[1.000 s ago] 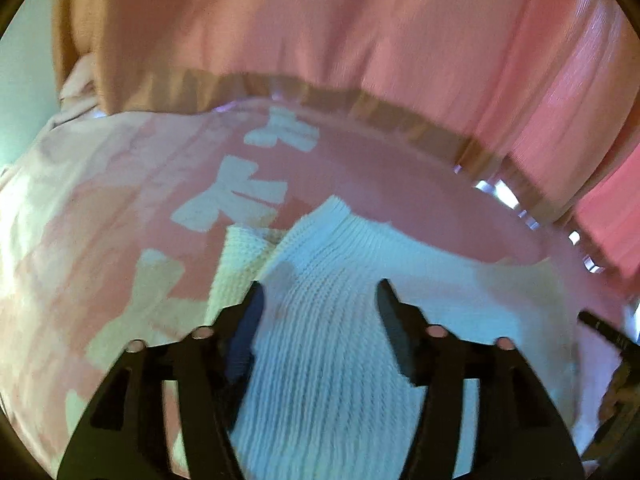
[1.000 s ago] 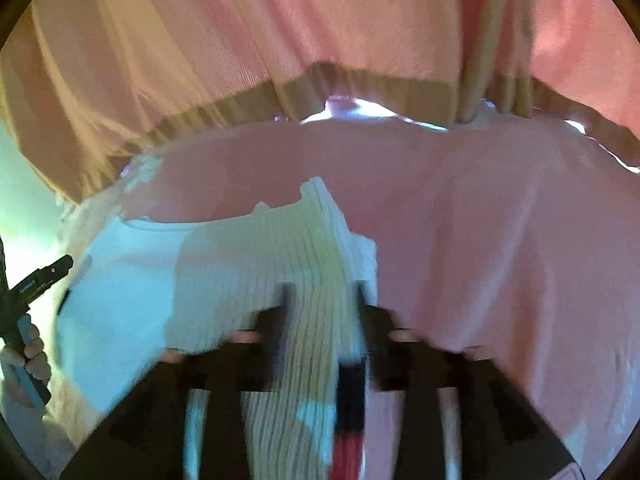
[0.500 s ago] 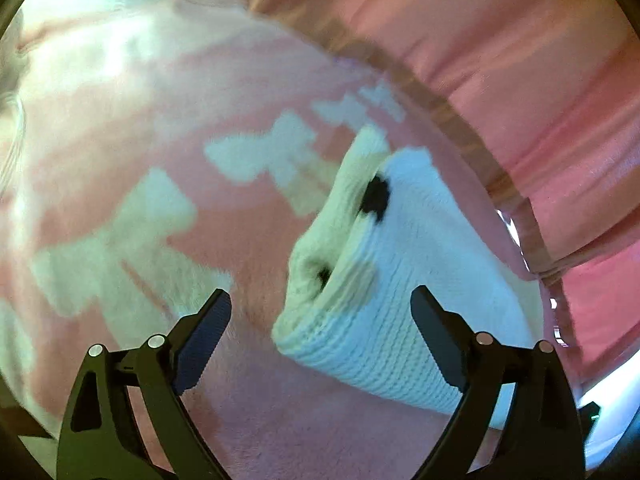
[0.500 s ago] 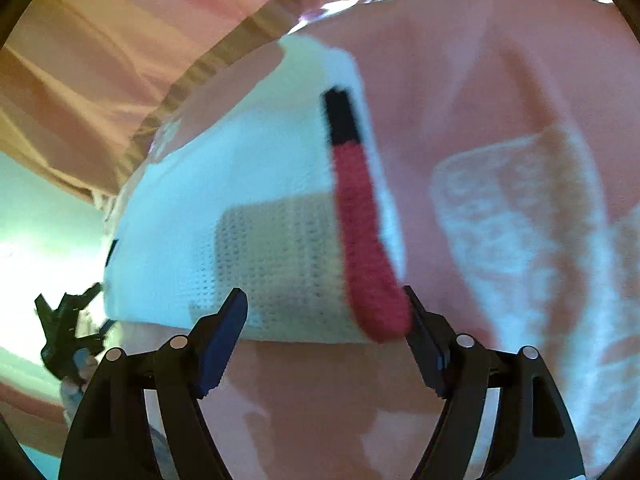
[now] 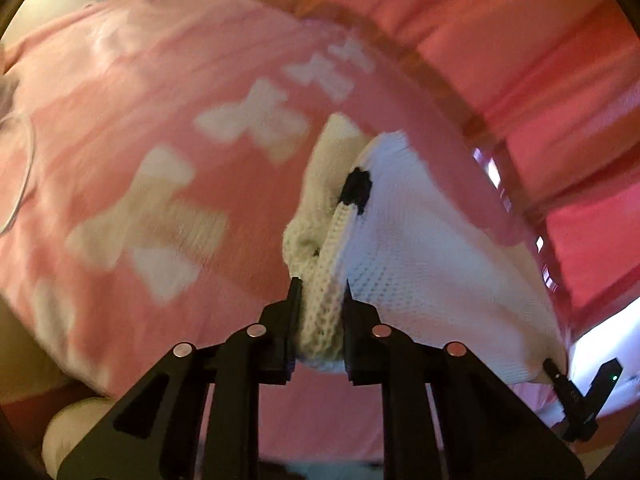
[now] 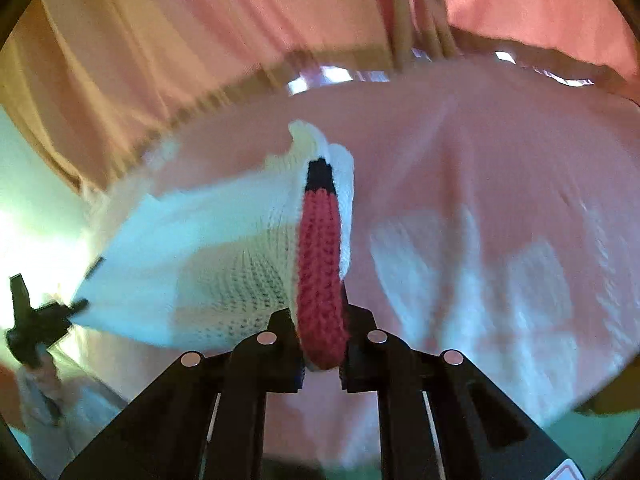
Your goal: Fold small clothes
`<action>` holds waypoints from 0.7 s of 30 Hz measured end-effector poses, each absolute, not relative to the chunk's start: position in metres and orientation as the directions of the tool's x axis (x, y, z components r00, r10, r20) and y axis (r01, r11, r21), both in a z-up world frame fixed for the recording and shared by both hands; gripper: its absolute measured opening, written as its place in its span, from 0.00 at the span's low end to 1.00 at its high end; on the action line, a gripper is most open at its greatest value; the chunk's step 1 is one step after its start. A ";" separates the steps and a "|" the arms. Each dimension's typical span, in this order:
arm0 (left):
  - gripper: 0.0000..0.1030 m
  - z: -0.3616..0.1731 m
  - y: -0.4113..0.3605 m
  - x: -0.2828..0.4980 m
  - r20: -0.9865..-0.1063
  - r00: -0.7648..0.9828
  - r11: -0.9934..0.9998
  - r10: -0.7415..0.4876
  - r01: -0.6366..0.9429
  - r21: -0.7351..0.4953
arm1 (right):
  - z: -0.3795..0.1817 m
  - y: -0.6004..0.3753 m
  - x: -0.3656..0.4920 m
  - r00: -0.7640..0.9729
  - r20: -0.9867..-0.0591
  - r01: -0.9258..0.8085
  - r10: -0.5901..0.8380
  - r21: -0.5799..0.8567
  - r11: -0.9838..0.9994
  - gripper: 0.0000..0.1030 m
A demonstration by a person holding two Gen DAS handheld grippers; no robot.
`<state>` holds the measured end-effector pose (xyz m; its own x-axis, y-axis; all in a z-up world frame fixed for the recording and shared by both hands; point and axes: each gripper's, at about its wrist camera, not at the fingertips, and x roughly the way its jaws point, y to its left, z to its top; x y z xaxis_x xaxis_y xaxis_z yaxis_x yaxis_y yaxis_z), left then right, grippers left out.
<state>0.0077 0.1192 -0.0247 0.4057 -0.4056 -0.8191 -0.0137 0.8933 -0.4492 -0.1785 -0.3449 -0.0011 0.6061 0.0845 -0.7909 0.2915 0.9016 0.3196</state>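
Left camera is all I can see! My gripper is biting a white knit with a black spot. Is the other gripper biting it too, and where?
Observer: Yes. The right gripper is shut on the knit, clamping a red trim that runs along its edge.
Operator: Red? I can't see any red from here! Is it red all the way along?
Observer: No. At its far end the red trim turns into a short black band, with white knit on either side of it.
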 end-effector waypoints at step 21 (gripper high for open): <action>0.83 -0.015 0.019 0.117 -0.763 0.567 0.951 -0.310 0.191 -0.244 | -0.030 -0.363 -0.030 0.644 -0.755 0.181 0.123 0.307 0.934 0.54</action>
